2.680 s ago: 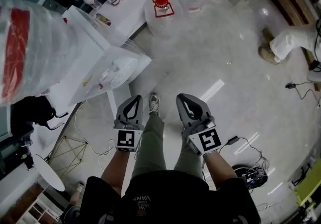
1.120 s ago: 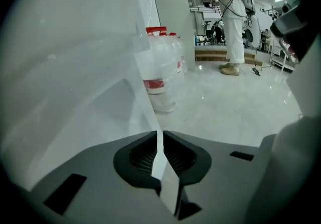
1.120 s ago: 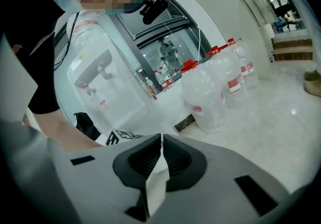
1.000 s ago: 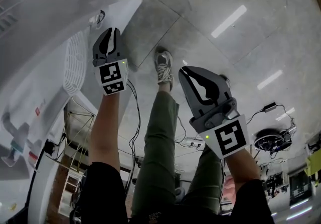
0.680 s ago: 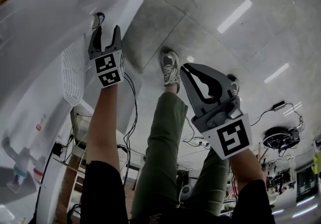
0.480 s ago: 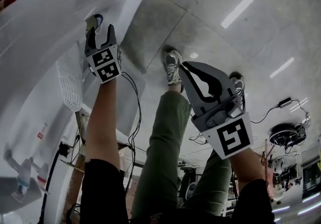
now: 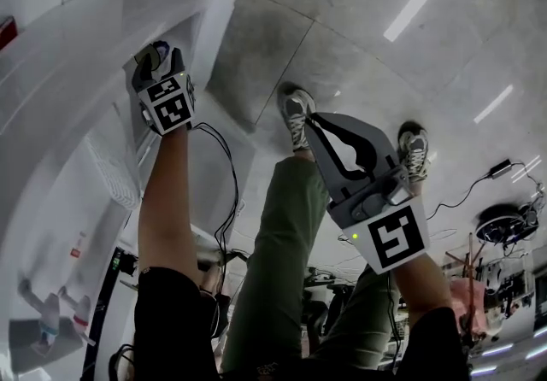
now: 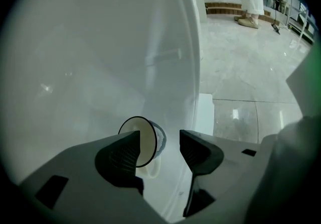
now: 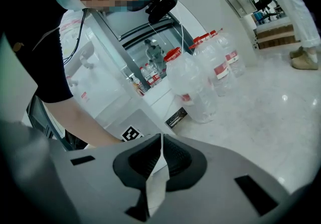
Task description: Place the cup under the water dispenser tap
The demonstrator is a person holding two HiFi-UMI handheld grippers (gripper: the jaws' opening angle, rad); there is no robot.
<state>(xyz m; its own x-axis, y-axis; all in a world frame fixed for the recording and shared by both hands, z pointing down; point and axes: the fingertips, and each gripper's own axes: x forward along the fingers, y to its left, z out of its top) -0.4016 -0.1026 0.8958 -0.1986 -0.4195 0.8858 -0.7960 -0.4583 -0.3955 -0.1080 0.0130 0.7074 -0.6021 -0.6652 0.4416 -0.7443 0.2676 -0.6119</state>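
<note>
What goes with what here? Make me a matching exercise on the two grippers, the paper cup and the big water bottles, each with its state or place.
Things:
1 left gripper
2 right gripper
3 white paper cup
4 clear plastic water bottles with red labels

States or places:
A jaws together
B on the floor
C jaws apart
D open mouth facing the left gripper view

Pairs: 1-C, 2-A, 3-D, 4-B
</note>
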